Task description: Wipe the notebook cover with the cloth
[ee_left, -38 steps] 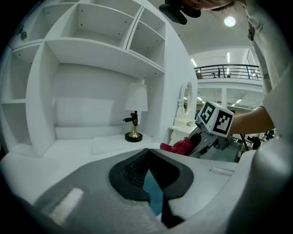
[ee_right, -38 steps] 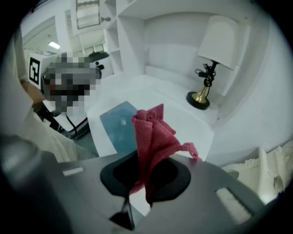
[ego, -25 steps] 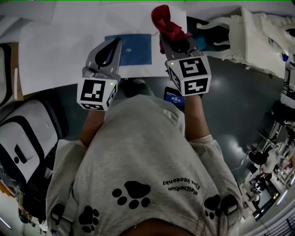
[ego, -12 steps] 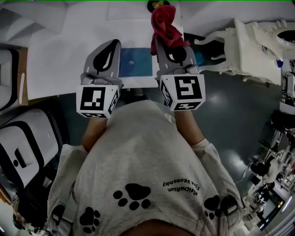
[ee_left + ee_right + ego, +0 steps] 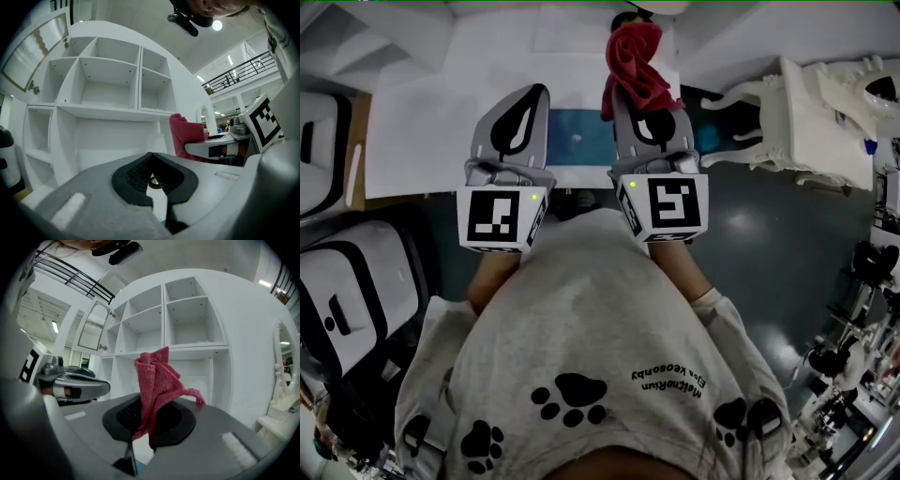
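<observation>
The blue notebook (image 5: 579, 137) lies on the white table (image 5: 422, 131) and shows only as a strip between my two grippers. My right gripper (image 5: 628, 92) is shut on a crumpled red cloth (image 5: 633, 56), which stands up out of its jaws (image 5: 154, 380). In the right gripper view that gripper (image 5: 147, 418) points level at a white shelf unit. My left gripper (image 5: 534, 94) is held beside it at the notebook's left part. In its own view the left gripper (image 5: 151, 157) is shut with nothing in it. The red cloth (image 5: 187, 136) also shows there, to the right.
A white shelf unit (image 5: 108, 93) stands ahead of both grippers. White ornate furniture (image 5: 825, 112) stands on the dark floor at the right. A grey and black case (image 5: 356, 291) sits at the left. A dark object (image 5: 628, 15) lies at the table's far edge.
My right gripper with the cloth has shifted left, closer to the left gripper. Both grippers now cover more of the notebook in the head view.
</observation>
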The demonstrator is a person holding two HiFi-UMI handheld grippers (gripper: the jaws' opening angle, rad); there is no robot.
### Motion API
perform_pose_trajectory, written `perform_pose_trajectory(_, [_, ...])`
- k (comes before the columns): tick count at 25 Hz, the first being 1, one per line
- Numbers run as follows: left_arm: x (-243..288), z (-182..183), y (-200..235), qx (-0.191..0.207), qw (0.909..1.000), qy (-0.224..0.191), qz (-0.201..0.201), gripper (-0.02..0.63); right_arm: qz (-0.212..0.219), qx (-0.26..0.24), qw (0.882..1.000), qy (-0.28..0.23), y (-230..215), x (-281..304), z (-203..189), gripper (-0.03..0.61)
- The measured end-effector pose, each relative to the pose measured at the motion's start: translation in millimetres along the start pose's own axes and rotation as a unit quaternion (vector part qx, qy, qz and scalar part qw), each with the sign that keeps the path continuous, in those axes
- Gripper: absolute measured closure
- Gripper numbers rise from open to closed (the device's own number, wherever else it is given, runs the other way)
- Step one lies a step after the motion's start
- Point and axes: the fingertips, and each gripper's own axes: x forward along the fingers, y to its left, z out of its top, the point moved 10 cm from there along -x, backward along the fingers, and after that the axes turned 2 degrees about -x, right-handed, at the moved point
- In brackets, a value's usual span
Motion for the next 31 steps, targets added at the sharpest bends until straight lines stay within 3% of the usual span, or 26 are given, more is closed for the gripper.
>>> perform_pose_trajectory(8, [5, 6, 2, 0.002, 1.0, -0.008, 0.006, 0.618, 0.017, -0.029, 0.999, -0.008, 11, 3, 1, 0.531])
perform_pose_trajectory(31, [13, 1, -1, 0.005, 0.9999, -0.016, -0.003, 0.618, 0.004, -0.022, 0.999, -0.025, 1, 9, 3, 0.531])
